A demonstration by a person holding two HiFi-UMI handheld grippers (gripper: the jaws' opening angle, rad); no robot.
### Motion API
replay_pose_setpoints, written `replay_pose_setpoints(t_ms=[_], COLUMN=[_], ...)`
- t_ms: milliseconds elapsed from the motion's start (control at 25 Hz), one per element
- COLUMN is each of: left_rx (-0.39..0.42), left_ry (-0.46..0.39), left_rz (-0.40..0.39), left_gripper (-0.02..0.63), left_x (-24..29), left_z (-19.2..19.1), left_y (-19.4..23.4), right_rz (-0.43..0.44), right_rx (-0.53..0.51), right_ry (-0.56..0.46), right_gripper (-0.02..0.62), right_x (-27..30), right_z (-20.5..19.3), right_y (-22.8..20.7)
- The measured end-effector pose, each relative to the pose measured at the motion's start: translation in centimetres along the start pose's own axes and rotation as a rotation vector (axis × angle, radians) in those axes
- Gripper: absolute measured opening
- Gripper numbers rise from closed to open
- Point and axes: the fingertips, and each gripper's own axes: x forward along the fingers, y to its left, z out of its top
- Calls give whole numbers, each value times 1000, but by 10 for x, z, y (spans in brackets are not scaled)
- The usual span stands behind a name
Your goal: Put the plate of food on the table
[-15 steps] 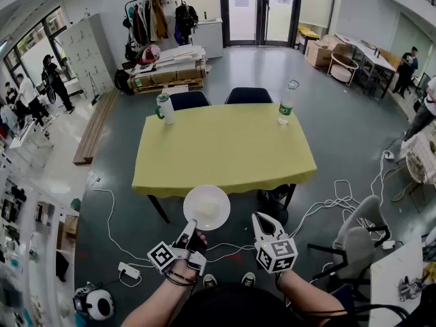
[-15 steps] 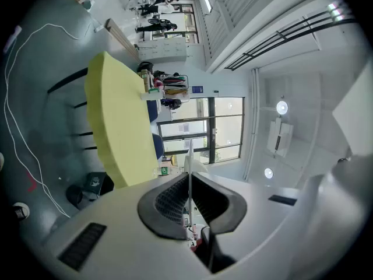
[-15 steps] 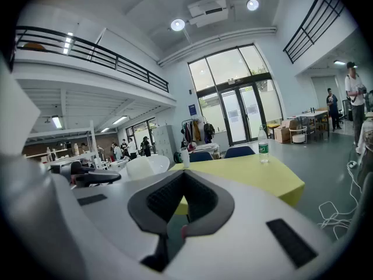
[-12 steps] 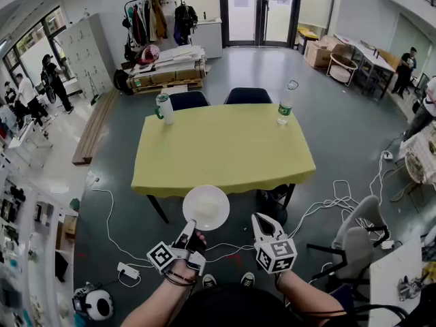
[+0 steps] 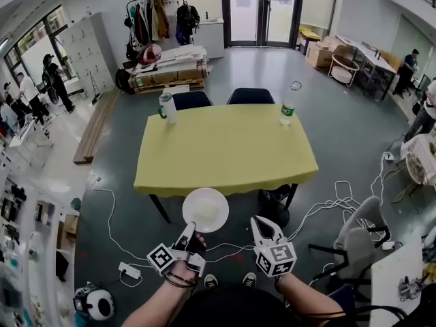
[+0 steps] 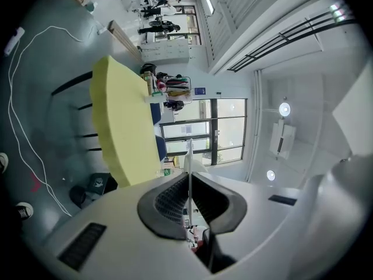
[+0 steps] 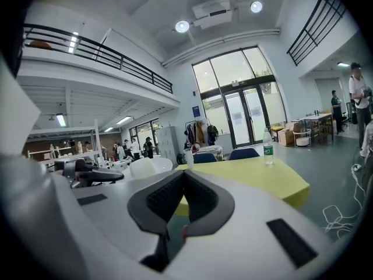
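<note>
Barely shifted, left tool (image 5: 190, 227) holds the plate (image 5: 206, 210) level.

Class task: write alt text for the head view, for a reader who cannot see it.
The left tool grips a white plate by its rim, before the near edge of a yellow table. The right tool is shut and empty beside it.

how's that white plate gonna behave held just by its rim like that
Probably stiff: the plate shows no sag though the left hand-held gripper pinches only its near rim. Likely to tilt or slip, since it juts out unsupported and looks smooth. Possibly breakable; it hangs over floor, short of the yellow table.
</note>
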Motion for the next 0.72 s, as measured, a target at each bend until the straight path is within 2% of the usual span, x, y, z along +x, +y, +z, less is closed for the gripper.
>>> replay_pose_setpoints(t_ms=[200, 440, 720], left_rx=[5, -4, -12], left_ry=[0, 5, 23], left_rz=[6, 19, -5], left_gripper=[23, 25, 25], left_x=[-3, -7, -2], left_z=[13, 34, 70], left_y=[3, 8, 7], right_rz=[27, -16, -84], right_rx=[-3, 13, 42], right_ry=[-7, 9, 38], right_gripper=[13, 14, 14], right_x=[7, 20, 40], right_z=[-2, -8, -16], right_y=[12, 18, 32])
